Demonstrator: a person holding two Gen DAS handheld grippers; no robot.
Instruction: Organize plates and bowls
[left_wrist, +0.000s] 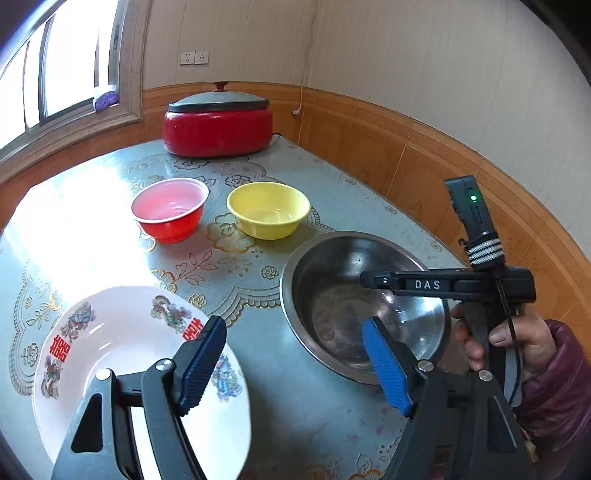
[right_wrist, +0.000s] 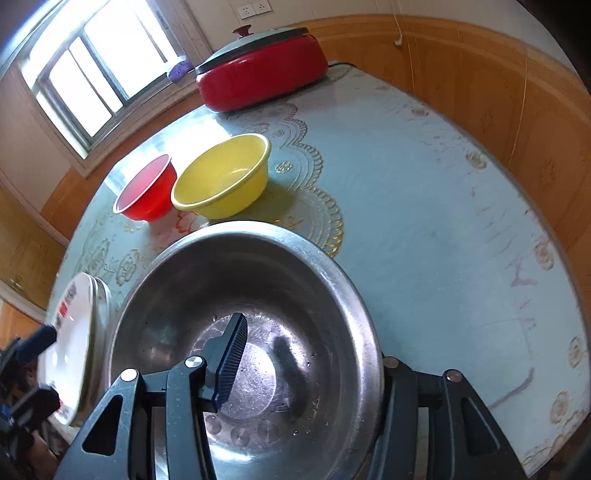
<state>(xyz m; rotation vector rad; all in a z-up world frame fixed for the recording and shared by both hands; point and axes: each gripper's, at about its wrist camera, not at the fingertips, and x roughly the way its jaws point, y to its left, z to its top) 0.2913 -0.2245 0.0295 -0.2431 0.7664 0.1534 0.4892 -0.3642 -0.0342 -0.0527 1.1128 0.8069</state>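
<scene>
1. My left gripper (left_wrist: 291, 363) stands spread wide above the table (left_wrist: 280, 387). One blue pad overlaps the rim of the white plate (left_wrist: 122, 343) in the left wrist view, the other hangs in front of the steel bowl (left_wrist: 364, 302). Nothing is pinched between them.
2. My right gripper (right_wrist: 306, 360) straddles the near rim of the steel bowl (right_wrist: 251, 317): one finger sits inside the basin, the other outside the wall. The jaws are parted and I see no pad pressing on the metal, so I judge the bowl released, resting on the table.
3. In the right wrist view the white plate (right_wrist: 72, 343) appears to rest on a metal dish (right_wrist: 100, 317) just left of the steel bowl, presumably to group flat ware apart from bowls.
4. The red bowl (left_wrist: 170, 210) and yellow bowl (left_wrist: 269, 209) stand side by side, apart, further back, not yet nested. A red lidded cooker (left_wrist: 218, 123) occupies the far end.
5. Limits of view: the outer finger of my right gripper is hidden behind the bowl wall. The dish under the plate shows as an edge only. The plate's near part is cut off by my left gripper.
</scene>
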